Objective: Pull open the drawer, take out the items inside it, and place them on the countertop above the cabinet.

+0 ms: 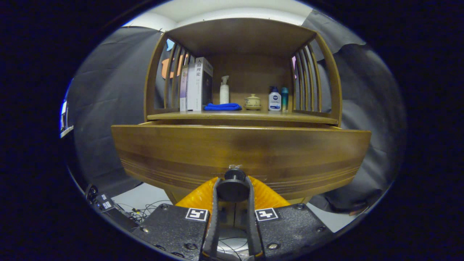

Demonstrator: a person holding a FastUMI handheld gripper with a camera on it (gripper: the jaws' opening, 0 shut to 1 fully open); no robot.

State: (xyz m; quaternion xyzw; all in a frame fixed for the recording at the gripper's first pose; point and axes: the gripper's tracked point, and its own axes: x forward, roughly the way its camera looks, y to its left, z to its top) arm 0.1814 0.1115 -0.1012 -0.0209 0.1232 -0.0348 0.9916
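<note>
Claw: my claw [233,188] pinches the round dark knob [233,185] of the drawer, one finger pressed on each side of it.
Drawer: the drawer [239,152] is of brown wood with a smooth sheen, its front curved, with fine grooved lines along the lower part; it stands pulled out a little from the cabinet [242,40], just ahead of my fingers. I cannot see what lies inside it.
Surface: the wooden surface [304,116] above the drawer, with slatted sides and a wooden roof.
Books: three upright books [195,85] at the left, spines printed.
Cloth: one folded blue cloth [222,106], soft-looking.
Bottles: one white spray bottle [224,90]; one white bottle with a blue cap [274,99]; one teal bottle [285,98] just beside it.
Pot: one small beige lidded pot [252,102], round.
</note>
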